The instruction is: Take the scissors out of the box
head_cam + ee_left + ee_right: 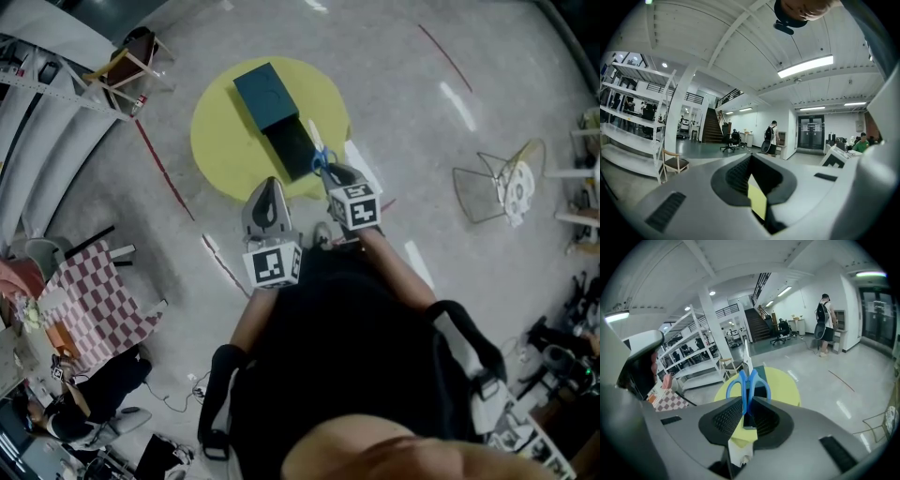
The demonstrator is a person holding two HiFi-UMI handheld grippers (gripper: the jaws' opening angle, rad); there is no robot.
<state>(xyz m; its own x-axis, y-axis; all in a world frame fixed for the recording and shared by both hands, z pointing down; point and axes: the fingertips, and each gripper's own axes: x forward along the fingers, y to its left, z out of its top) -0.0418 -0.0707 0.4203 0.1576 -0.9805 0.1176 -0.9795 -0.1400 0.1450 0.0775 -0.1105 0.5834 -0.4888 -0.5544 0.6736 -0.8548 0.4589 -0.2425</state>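
A dark teal box (265,94) lies on the round yellow table (220,141), with its darker inner tray (293,148) slid out toward me. The blue-handled scissors (321,157) hang above the table's near edge, just right of the tray. My right gripper (330,169) is shut on them. In the right gripper view the scissors (749,383) stand between the jaws of the right gripper (747,399), blades pointing up and away. My left gripper (269,187) hovers beside the tray's near end. In the left gripper view the left gripper (751,161) has its jaws together, holding nothing.
A wire-frame chair (497,183) stands to the right and a wooden chair (131,66) at the upper left. A checked cloth (89,309) covers a table at the left. Red tape lines (164,169) cross the floor. A person (826,324) stands far off.
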